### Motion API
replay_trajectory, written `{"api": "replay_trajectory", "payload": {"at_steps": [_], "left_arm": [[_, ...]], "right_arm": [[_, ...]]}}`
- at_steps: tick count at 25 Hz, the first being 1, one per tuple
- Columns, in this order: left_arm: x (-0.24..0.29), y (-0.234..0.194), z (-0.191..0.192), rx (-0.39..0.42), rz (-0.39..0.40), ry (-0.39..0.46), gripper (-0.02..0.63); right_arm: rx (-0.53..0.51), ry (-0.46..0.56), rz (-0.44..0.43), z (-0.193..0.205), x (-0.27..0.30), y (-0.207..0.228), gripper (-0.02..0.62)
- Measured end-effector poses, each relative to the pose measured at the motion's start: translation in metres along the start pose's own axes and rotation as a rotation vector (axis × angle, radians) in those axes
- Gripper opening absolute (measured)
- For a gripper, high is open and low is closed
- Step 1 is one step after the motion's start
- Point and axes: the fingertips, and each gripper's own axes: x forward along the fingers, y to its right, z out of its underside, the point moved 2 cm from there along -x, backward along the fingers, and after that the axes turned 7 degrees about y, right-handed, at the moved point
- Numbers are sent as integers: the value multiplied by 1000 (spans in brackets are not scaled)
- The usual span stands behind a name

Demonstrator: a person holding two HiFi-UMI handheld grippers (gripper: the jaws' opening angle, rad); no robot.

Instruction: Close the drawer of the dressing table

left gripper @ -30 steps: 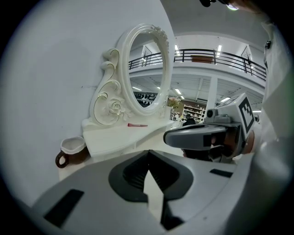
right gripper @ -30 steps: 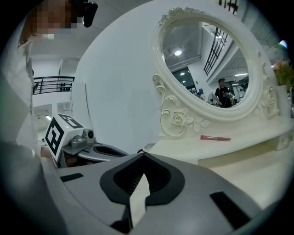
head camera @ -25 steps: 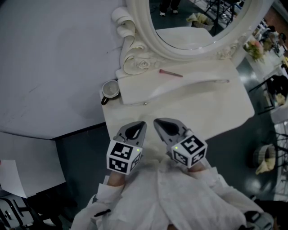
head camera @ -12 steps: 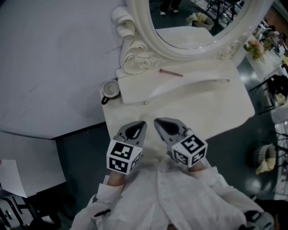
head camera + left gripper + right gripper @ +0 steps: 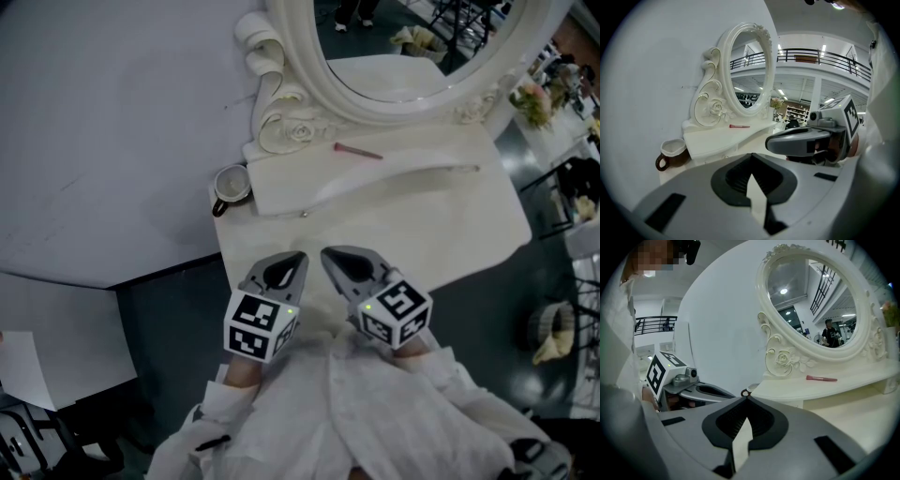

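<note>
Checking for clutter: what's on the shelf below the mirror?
Only a pink stick lies on the shelf. The cup stands beside it, off the shelf. The mirror frame covers the shelf's back edge.

Dressing table smooth cream-white painted finish, mirror frame carved, glossy white, mirror glass reflective, mug glazed brown, left gripper and right gripper matt grey plastic, shirt white cloth
</note>
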Motion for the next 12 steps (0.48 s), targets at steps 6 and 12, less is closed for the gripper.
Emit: {"api": "replay_trajectory", "payload": {"at_steps": [6, 12], "left_arm": [[2, 2, 2, 4, 9, -6, 6], [2, 3, 3, 9, 13, -14, 6]], "right_arm": [[-14, -6, -8, 0, 0, 1, 7], [-9, -14, 16, 2, -2, 7, 6]]}}
